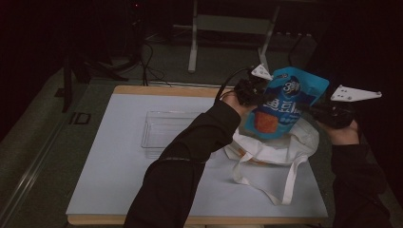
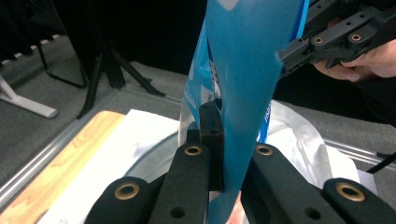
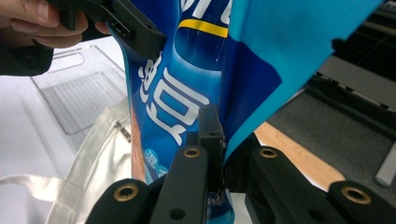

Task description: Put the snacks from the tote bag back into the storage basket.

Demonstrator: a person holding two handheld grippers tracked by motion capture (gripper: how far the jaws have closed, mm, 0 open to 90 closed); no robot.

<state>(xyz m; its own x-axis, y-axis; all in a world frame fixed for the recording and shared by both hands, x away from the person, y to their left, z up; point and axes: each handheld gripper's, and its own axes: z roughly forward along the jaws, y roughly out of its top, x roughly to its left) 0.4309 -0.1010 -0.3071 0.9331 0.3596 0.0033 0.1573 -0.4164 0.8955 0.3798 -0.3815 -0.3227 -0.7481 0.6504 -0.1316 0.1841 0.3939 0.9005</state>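
The glossy blue plastic snack pouch [image 1: 285, 102], printed with white characters and an orange panel near its base, hangs upright in the air above the white cloth tote bag [image 1: 275, 152], clear of the table surface. Its lower end sits just over the bag's open mouth.

The left gripper [image 1: 249, 90] is clamped on the pouch's left edge; in the left gripper view its two black jaws press together on the blue film [image 2: 243, 93], with the film running up between them. The right gripper [image 1: 328, 113] is clamped on the pouch's right edge; in the right gripper view its jaws are pinched on the blue film [image 3: 187, 107] in the same way. Each gripper carries a grey three-cornered plate on top and is held in a hand with a dark sleeve.

The tote bag lies crumpled on the pale blue table top [image 1: 119, 171], its long strap trailing toward the near edge. A clear plastic rectangular tray [image 1: 164, 130] rests on the table to the left of the bag, well apart from the pouch. The table has a wooden rim [image 1: 166, 89], and a white metal stand [image 1: 192, 45] is on the floor beyond it.
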